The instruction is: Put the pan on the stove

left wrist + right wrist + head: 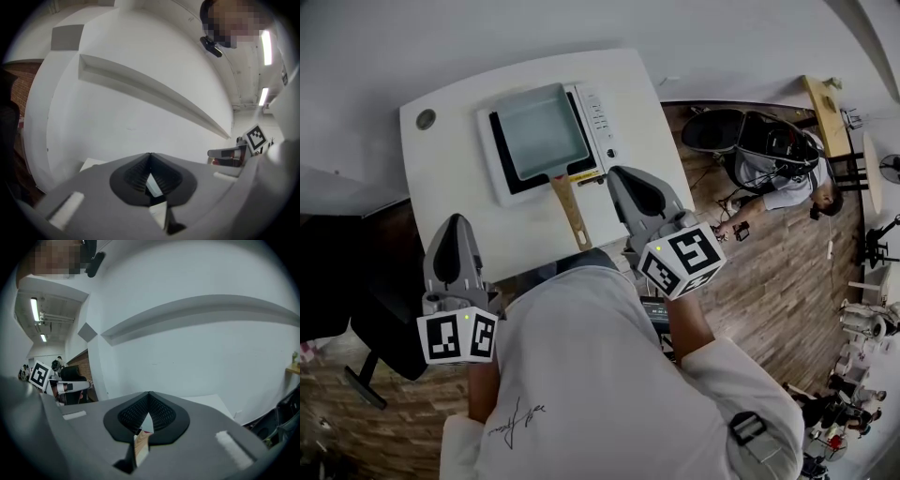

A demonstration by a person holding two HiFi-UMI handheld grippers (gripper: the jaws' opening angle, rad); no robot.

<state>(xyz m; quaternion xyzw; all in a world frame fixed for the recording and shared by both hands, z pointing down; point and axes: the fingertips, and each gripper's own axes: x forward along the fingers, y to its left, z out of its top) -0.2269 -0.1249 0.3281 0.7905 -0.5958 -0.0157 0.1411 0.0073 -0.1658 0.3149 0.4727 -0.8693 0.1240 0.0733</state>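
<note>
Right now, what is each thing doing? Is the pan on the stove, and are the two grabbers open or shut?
Pan: sitting on the stove, empty, its handle sticking out toward the person.
Stove: on the table, pan on top; can't tell if it's switched on.
Left gripper: shut, holding nothing.
Right gripper: shut, holding nothing, beside the handle.

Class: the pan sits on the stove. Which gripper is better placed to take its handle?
Right. The right gripper is just beside the wooden handle; the left gripper is farther off, at the table edge. Both are shut, so it would need opening first.
</note>
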